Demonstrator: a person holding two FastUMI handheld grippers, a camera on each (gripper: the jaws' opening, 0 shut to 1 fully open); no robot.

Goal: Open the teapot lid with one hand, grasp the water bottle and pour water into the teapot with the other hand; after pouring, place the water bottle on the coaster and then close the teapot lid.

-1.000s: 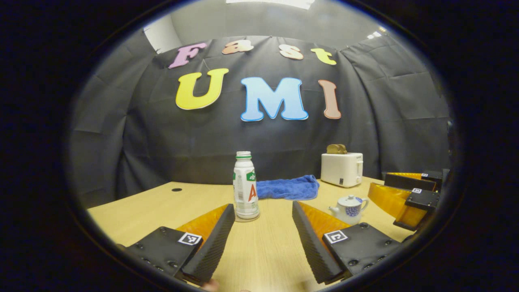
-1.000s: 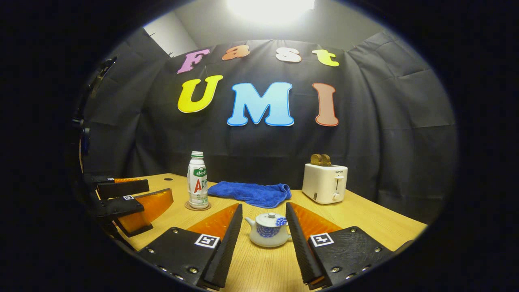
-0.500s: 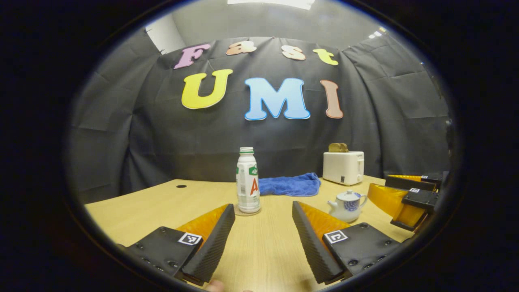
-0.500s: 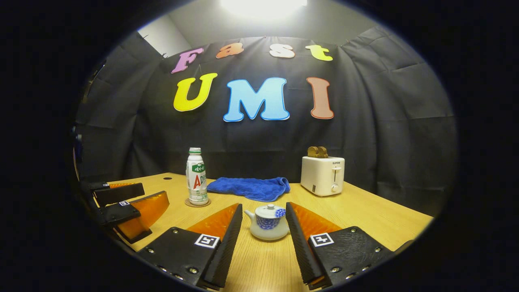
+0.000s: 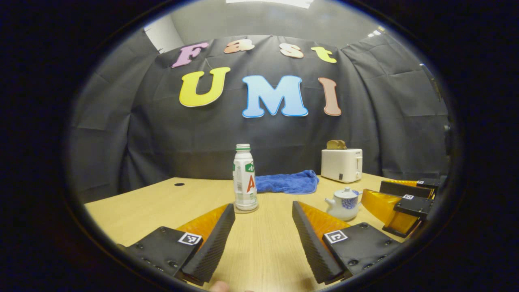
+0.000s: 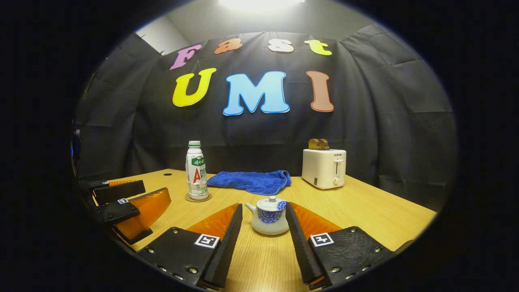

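A white bottle with a green cap (image 5: 245, 178) (image 6: 196, 171) stands upright on a round coaster (image 6: 198, 198). My left gripper (image 5: 262, 217) is open, low over the table, with the bottle a short way ahead of its left finger. A small white teapot with a blue pattern (image 6: 269, 215) (image 5: 342, 203) sits with its lid on. My right gripper (image 6: 263, 217) is open, and the teapot sits just past its fingertips, between them and apart from both. Each gripper shows off to the side in the other's view: the left gripper (image 6: 134, 202), the right gripper (image 5: 395, 200).
A blue towel (image 6: 251, 181) (image 5: 288, 183) lies behind the bottle and teapot. A white toaster with bread in it (image 6: 323, 168) (image 5: 341, 164) stands at the back right. The wooden table (image 6: 365, 215) ends at the black cloth wall.
Both views have tilted down a little, so the table objects sit higher in frame. The teapot looks slightly nearer the right gripper's fingertips. Both grippers stay open.
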